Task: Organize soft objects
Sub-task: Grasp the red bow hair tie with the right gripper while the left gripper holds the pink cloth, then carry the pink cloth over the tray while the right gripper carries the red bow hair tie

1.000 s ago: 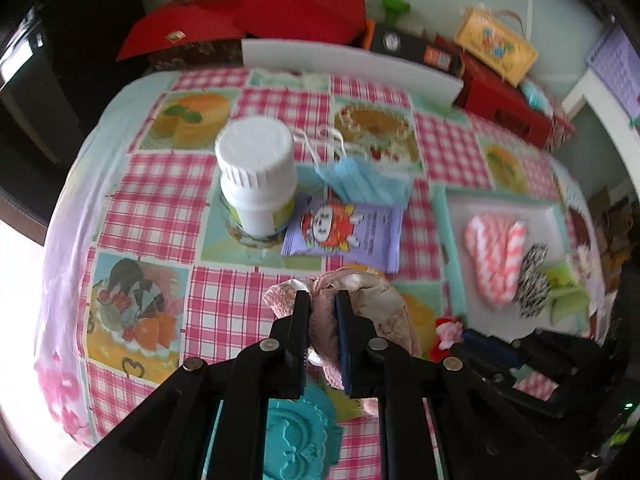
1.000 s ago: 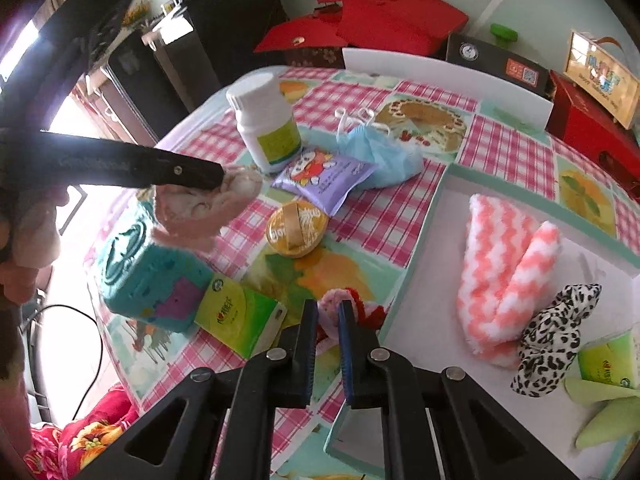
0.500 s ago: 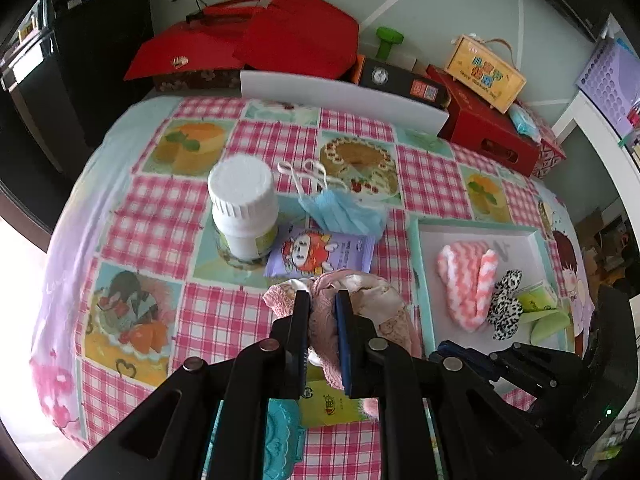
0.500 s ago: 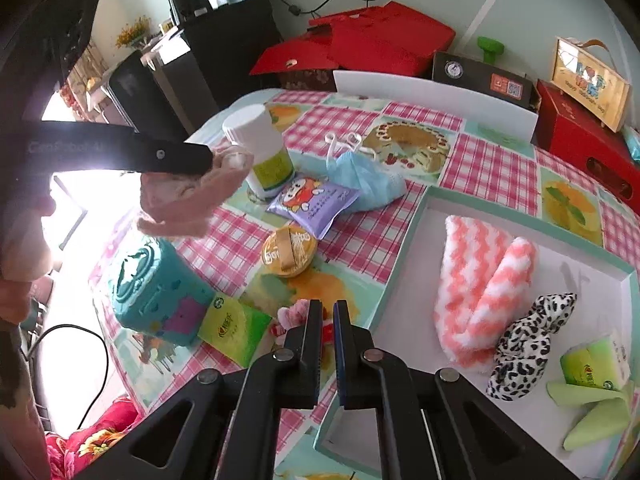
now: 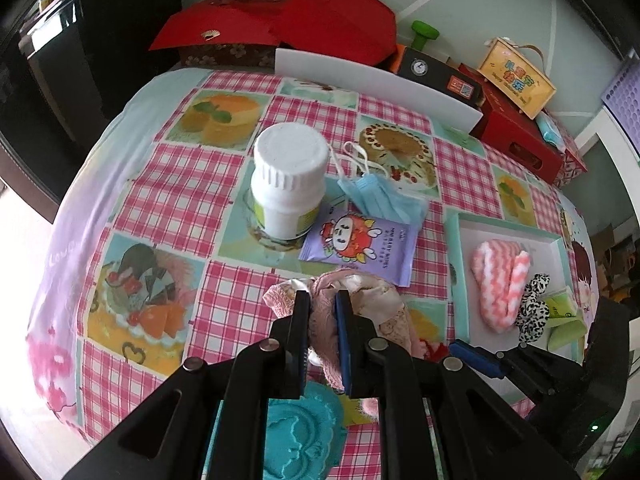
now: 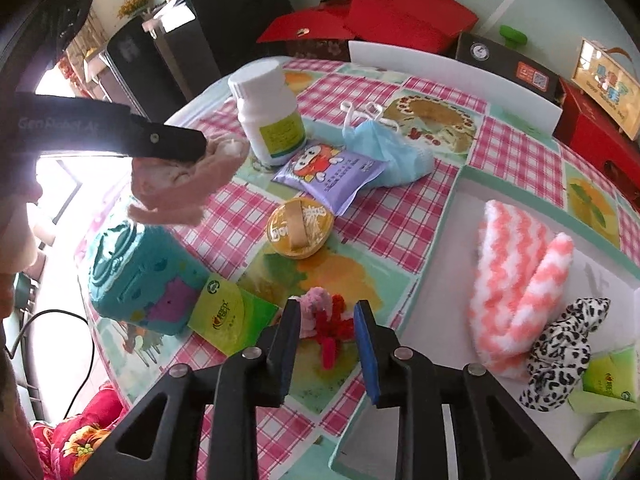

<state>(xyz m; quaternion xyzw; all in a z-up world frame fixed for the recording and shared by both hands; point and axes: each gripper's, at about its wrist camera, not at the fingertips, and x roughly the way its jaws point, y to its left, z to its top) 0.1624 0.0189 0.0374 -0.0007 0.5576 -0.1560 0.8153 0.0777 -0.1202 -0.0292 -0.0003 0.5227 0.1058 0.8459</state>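
Right wrist view: right gripper (image 6: 326, 334) angled down, opening over red-pink toy (image 6: 326, 320).

On the table (image 6: 224, 232), the bottle (image 6: 268, 112) stood at upper centre of the right wrist view, with the packet (image 6: 332, 176) just below it and the face mask (image 6: 388, 152) to the packet's right. The tray (image 6: 460, 200) lay at the right, holding the striped towel (image 6: 516, 276) and, lower right, the spotted scrunchie (image 6: 560, 352). The round tin (image 6: 300, 226) sat at centre, the box (image 6: 136, 276) at lower left.

pale wall (image 5: 460, 4), dark cabinet (image 6: 224, 20), bright window (image 6: 52, 80)
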